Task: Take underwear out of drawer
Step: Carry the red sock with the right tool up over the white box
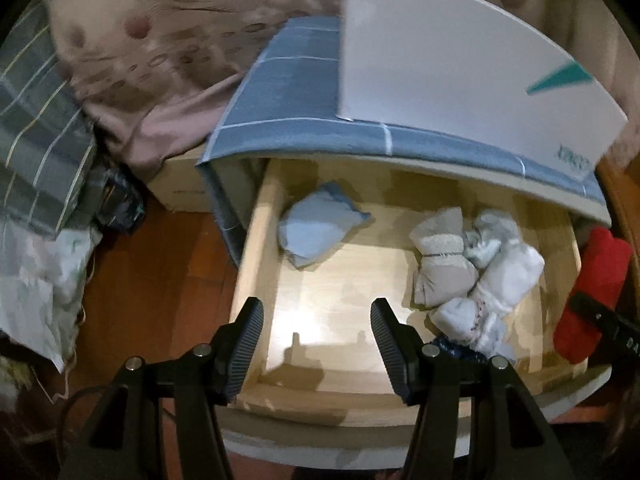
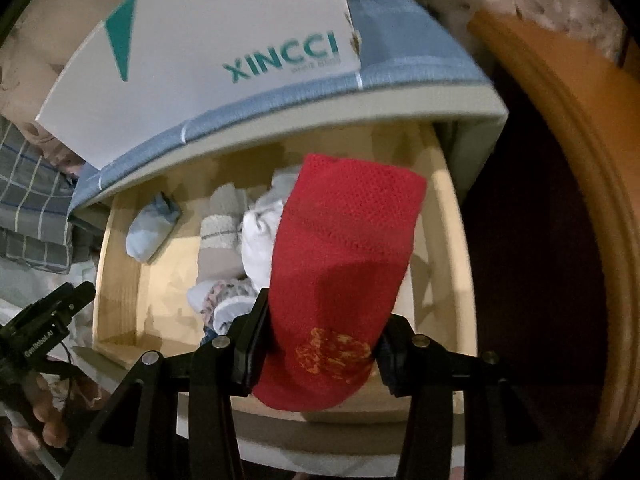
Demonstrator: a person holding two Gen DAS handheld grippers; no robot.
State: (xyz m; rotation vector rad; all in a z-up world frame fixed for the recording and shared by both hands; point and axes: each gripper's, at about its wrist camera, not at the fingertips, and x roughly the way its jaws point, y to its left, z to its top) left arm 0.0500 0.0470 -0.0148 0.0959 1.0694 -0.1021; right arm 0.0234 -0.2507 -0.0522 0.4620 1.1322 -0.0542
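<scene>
The pale wooden drawer (image 1: 256, 264) stands pulled out. Inside lie a light blue folded piece of underwear (image 1: 316, 232) at the back left and, at the right, a beige roll (image 1: 440, 260) among white bundles (image 1: 508, 268). My left gripper (image 1: 318, 320) hangs open over the bare front of the drawer floor, holding nothing. My right gripper (image 2: 326, 316) is shut on a folded red knitted underwear piece (image 2: 344, 256) with an orange print, lifted above the drawer's right side (image 2: 448, 264). From the left wrist view the red piece (image 1: 592, 292) hangs at the drawer's right edge.
A white box (image 2: 208, 64) with teal lettering lies on a blue checked cloth (image 1: 288, 92) covering the cabinet top. Bedding and a striped cloth (image 1: 36, 128) crowd the left. An orange wooden frame (image 2: 568, 128) curves along the right. A hand (image 2: 44, 412) holds the left gripper's handle.
</scene>
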